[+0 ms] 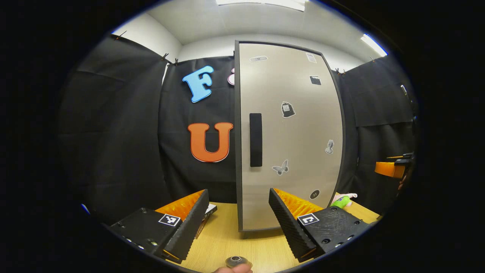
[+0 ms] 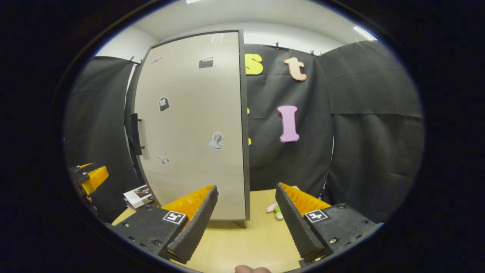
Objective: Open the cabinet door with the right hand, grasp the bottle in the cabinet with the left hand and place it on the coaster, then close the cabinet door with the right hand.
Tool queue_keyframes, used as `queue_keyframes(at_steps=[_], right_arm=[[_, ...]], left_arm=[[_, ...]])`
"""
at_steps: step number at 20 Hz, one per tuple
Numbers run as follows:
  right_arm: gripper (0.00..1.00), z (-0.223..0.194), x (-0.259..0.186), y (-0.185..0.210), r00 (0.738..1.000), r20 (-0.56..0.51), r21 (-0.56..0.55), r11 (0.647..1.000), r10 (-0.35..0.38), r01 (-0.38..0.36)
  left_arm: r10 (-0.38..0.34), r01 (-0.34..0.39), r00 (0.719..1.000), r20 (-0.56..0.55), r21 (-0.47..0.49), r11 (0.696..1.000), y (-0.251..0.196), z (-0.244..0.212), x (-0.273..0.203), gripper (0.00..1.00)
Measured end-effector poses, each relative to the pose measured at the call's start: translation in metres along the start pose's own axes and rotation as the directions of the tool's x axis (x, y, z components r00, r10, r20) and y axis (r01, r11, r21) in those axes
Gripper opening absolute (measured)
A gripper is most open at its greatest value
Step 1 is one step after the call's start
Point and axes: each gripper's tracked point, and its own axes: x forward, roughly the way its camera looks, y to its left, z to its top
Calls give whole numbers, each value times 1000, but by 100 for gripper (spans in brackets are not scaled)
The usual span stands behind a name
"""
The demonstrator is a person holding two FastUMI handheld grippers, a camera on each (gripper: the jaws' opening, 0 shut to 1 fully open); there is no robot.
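Note:
A tall beige cabinet [image 1: 295, 132] stands upright on the wooden table [image 1: 227, 235], its door closed, with a dark vertical handle [image 1: 255, 139] near the door's left edge. My left gripper [image 1: 238, 201] is open just in front of the door's lower part, nothing between its fingers. In the right gripper view the cabinet [image 2: 193, 125] is seen from the right, its handle [image 2: 135, 133] at the far left edge. My right gripper [image 2: 246, 195] is open, low over the table beside the cabinet's right edge. The other gripper [image 1: 394, 167] shows at the far right of the left gripper view.
A book [image 2: 137, 196] lies on the table left of the cabinet. A pink and green toy [image 2: 274, 209] lies to the cabinet's right. A small round object [image 1: 237, 261] sits at the table's near edge by a fingertip. Black cloth walls close in behind.

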Motion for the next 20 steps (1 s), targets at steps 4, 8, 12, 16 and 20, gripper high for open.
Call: queue_keyframes(at_steps=[4,8,12,16,20], right_arm=[[95,0,-3,0,1000,2,-6,1000,-1,1],[95,0,-7,0,1000,1,-13,1000,2,-2],[95,-1,-6,0,1000,-1,-12,1000,4,-4],[99,-3,-7,0,1000,-6,-12,1000,5,-5],[99,-5,-6,1,1000,-10,-11,1000,8,-8]], left_arm=[[2,-2,1000,-6,3,1000,0,-2,-3,96],[7,-7,1000,0,3,1000,0,0,-5,96],[6,-6,1000,-6,7,1000,0,-2,-6,96],[5,-5,1000,-10,10,1000,0,-4,-7,96],[7,-7,1000,-14,10,1000,1,-5,-7,96]])
